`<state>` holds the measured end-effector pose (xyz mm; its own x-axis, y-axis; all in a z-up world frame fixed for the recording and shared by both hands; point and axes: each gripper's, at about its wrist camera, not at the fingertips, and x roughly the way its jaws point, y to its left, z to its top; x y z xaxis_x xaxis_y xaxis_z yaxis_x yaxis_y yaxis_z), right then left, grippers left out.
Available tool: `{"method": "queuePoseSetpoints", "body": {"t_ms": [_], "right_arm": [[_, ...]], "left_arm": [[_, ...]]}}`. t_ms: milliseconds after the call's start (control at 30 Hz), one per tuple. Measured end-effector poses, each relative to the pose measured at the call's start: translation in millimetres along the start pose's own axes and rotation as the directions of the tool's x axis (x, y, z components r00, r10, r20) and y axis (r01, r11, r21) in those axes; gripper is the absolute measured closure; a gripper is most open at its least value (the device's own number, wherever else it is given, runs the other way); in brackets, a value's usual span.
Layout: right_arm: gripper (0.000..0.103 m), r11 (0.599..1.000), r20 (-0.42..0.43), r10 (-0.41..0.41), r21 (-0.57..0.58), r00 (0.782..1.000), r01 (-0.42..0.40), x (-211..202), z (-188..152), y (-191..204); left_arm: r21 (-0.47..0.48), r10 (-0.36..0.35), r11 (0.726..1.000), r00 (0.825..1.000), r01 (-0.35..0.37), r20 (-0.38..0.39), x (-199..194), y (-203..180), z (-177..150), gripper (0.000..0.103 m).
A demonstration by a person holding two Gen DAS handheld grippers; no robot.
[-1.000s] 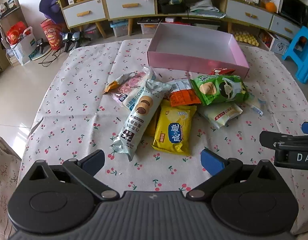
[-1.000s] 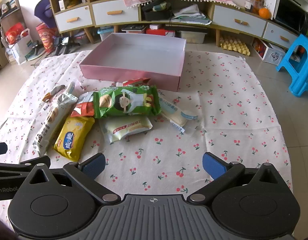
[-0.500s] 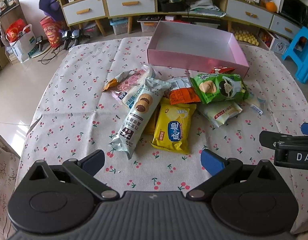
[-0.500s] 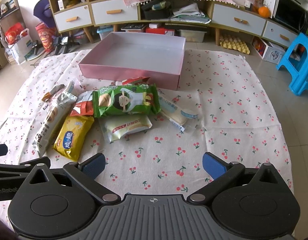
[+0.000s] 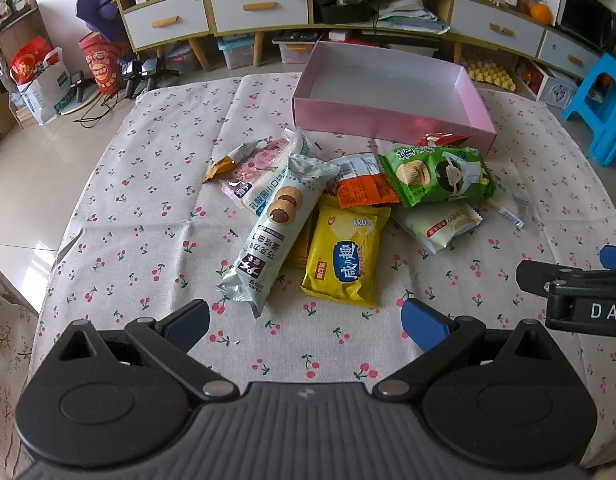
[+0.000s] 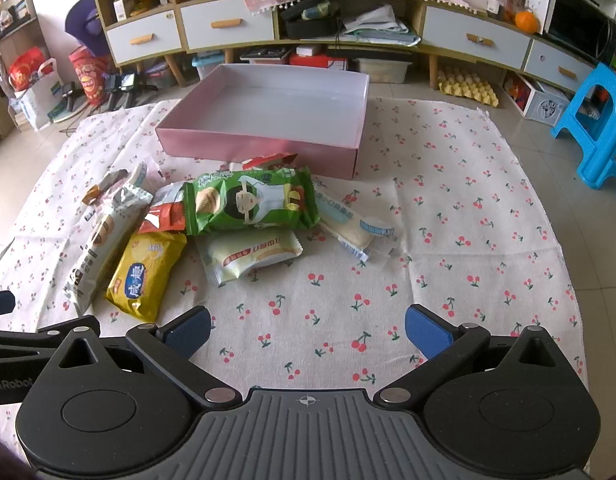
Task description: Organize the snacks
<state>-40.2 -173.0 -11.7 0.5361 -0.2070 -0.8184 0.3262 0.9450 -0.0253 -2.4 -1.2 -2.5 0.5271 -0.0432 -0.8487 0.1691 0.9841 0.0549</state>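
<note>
Several snack packets lie in a pile on a cherry-print cloth: a long pale biscuit pack (image 5: 274,228), a yellow pack (image 5: 345,254), a green chips bag (image 5: 435,176) (image 6: 252,202), an orange pack (image 5: 363,192), a pale cream pack (image 6: 252,258) and a clear-wrapped roll (image 6: 349,224). An empty pink box (image 5: 387,114) (image 6: 264,146) stands behind the pile. My left gripper (image 5: 306,322) is open, just in front of the biscuit and yellow packs. My right gripper (image 6: 308,330) is open, in front of the cream pack.
The cloth (image 6: 447,216) covers a low surface with floor around it. A long shelf unit with drawers (image 5: 260,4) runs along the back. A blue stool (image 6: 595,120) stands at the right. Bags (image 5: 40,80) sit on the floor at the left.
Both grippers have drawn back and risen slightly, so the pile looks a little farther away. Nothing on the cloth has moved. Both grippers stay open.
</note>
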Motion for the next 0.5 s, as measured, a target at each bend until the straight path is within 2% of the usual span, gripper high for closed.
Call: {"method": "queuePoseSetpoints", "body": {"t_ms": [500], "right_arm": [[0.0,1.0,-0.003,0.003,0.001,1.0,-0.003,0.6,-0.2,0.6]], "left_arm": [[0.0,-0.001,1.0,1.0,0.001,-0.002,0.8,-1.0,-0.1,0.001]]}}
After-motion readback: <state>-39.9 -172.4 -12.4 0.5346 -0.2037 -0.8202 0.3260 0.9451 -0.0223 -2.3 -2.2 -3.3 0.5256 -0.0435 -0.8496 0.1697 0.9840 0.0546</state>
